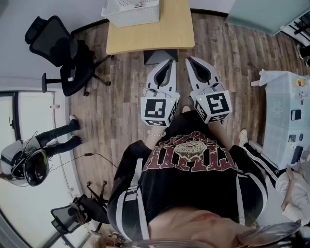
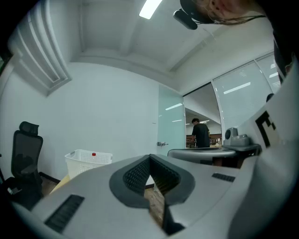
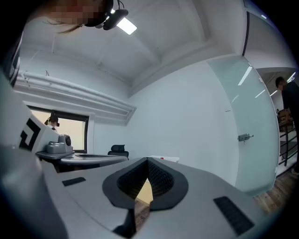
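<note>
Head view: left gripper (image 1: 170, 61) and right gripper (image 1: 190, 59) side by side, just short of table (image 1: 160, 34) near edge, above plank floor (image 1: 121, 97). White lattice plastic basket (image 1: 131, 12) on table's far end, untouched.
Left gripper view: ribbed dark pads (image 2: 136, 176) meet at tips, nothing between.
Right gripper view: same, closed, empty; smooth tan table top beyond.

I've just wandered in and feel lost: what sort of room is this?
Most likely an office: a wooden desk with a white basket on it, a black office chair, and a frosted glass door.
</note>
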A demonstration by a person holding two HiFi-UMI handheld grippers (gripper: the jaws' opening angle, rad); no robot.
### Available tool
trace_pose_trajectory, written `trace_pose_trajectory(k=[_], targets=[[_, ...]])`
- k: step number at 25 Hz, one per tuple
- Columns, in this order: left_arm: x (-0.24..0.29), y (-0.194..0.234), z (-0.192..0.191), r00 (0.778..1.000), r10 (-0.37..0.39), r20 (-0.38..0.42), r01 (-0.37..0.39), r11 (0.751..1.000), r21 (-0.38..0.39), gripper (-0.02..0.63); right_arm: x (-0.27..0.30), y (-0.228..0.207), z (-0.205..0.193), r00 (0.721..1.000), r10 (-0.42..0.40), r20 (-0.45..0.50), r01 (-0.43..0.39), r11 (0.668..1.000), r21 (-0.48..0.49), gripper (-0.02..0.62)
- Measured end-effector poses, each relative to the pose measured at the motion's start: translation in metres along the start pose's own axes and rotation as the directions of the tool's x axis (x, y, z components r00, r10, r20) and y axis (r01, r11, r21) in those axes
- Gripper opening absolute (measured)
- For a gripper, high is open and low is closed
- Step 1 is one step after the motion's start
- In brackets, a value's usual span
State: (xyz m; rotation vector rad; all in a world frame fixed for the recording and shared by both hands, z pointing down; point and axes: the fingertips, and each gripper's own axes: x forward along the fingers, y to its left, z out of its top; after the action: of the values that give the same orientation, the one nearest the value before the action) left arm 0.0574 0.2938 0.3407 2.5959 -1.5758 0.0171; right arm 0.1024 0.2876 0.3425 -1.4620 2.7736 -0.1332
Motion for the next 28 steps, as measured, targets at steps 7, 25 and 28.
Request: trace_pose_trajectory(k=[7,25,28], targets=[[0.013,-0.013,-0.002,1.000,0.014,0.001,-0.014,1.000,0.001,0.046,-0.006,-0.015,0.001,1.000,0.022,0.015,-0.022,1.000,-0.004,0.017],[0.031,-0.008,-0.011,0.995,0.101,-0.004,-0.101,0.994,-0.029,0.046,0.005,-0.034,-0.008,0.994,0.105,-0.010,-0.105,0.994,0.008,0.017],[0.038,-0.003,-0.010,0.996,0.094,-0.002,-0.094,0.995,-0.027,0.046,0.013,-0.035,-0.006,0.994,0.112,0.002,-0.112,0.994,0.016,0.017]])
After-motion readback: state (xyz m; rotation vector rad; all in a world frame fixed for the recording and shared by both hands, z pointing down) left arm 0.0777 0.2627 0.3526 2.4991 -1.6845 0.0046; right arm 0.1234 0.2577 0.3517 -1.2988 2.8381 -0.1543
